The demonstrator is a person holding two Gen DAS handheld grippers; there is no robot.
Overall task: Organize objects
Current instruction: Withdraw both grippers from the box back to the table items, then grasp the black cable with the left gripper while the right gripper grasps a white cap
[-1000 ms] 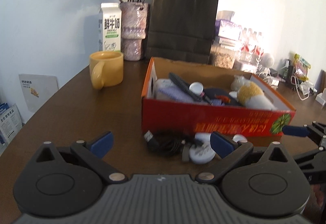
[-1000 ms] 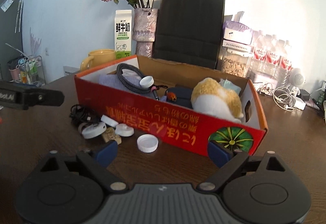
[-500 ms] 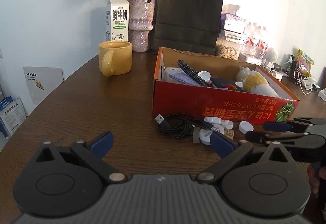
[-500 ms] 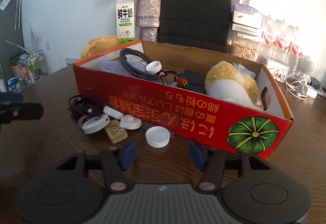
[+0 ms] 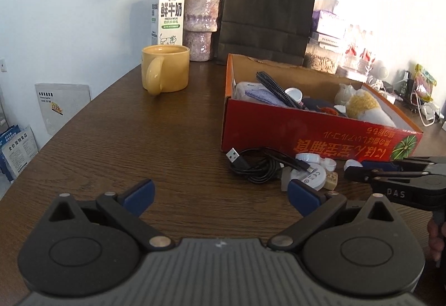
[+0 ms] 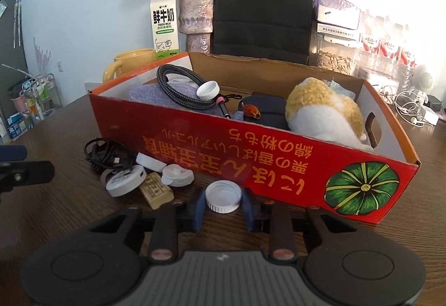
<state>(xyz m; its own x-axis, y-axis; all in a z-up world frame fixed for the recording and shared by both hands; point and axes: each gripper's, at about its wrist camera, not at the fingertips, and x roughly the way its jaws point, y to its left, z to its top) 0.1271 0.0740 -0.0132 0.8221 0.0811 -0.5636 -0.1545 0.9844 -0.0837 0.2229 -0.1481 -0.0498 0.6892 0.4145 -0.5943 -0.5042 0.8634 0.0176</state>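
A red cardboard box (image 6: 278, 164) on the wooden table holds a braided cable, a purple cloth, a cap and a plush toy (image 6: 323, 113). In front of it lie a black USB cable (image 5: 256, 164), a round white device (image 6: 125, 180), a tan block (image 6: 156, 190) and several white caps. My right gripper (image 6: 223, 203) has its blue pads on both sides of one white bottle cap (image 6: 223, 196) on the table. It also shows in the left wrist view (image 5: 359, 169). My left gripper (image 5: 220, 194) is open and empty, held back over bare table.
A yellow mug (image 5: 165, 72), a milk carton (image 5: 168, 17), a vase of dried roses (image 5: 202, 19) and a black paper bag (image 5: 267, 10) stand behind the box. Bottles, jars and cables crowd the far right. The table edge curves away at the left.
My right gripper moved forward and down to the white cap and its jaws narrowed around it. My left gripper drew back and up, away from the box.
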